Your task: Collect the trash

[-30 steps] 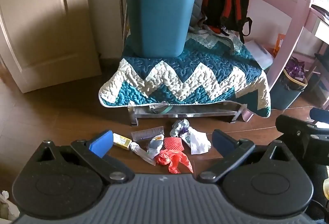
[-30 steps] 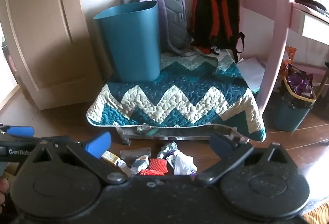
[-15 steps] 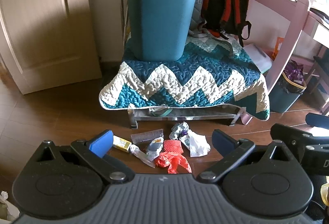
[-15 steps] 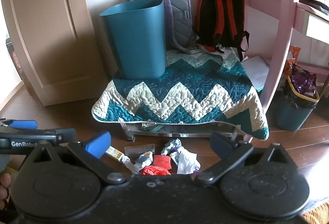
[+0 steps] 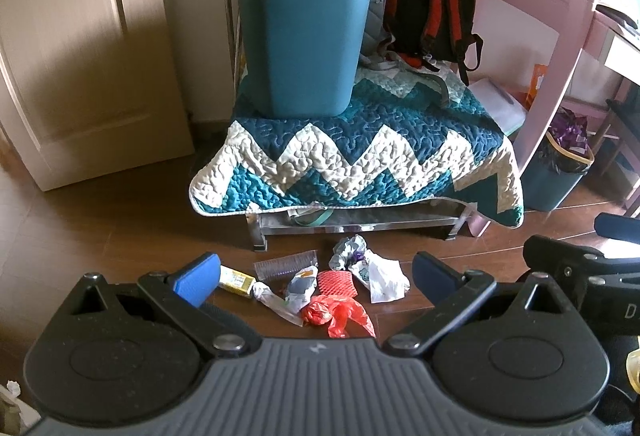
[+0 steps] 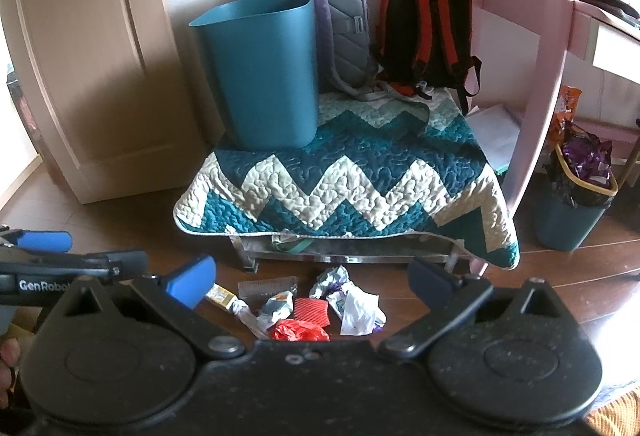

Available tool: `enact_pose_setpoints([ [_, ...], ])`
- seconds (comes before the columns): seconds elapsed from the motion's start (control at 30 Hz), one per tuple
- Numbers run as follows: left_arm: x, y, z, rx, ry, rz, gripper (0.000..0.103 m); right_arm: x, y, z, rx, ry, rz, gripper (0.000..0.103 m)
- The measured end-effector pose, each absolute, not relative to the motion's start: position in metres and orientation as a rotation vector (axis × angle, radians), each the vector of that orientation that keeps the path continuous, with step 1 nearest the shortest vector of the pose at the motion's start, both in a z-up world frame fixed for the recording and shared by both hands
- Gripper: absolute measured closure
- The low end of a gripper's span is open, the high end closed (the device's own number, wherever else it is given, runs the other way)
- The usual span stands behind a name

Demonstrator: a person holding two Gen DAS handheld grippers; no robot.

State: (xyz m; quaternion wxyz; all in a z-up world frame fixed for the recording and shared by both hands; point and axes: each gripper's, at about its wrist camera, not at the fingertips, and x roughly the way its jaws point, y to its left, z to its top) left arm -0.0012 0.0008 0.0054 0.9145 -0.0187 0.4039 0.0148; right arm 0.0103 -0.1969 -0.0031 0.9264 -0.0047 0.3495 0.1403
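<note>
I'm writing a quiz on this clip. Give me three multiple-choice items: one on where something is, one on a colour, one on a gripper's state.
1. Where does the teal bin stand?
A. on the floor by the door
B. on the zigzag quilt
C. under the pink desk

2. What colour is the crumpled plastic bag nearest the camera in the trash pile?
A. red
B. green
C. black

3. How is the left gripper?
A. shut on a wrapper
B. shut, holding nothing
C. open, holding nothing

Answers:
1 B: the bin's base rests on the quilt.
2 A: the bag is bright red.
3 C: its fingers stand wide apart, with the trash lying on the floor beyond.
</note>
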Motion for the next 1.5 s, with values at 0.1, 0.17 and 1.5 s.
enact_pose_setpoints([
  [0.1,-0.001,0.0,0.005,-0.04,0.836,0.027,0.0,0.011,-0.197,-0.004,-0.012,0.719,0.284,0.0],
  [0.17,-0.002,-0.001,0.005,-0.038,0.839,0.02,0.0,0.01,-0.195,-0.004,-0.016,0.72,0.277,0.0],
  [1.5,0.006,-0.012,0.0,-0.017,0.847,-0.023,0.0,0.019,-0.18,-0.002,-0.053,0.718,0.324,0.0],
])
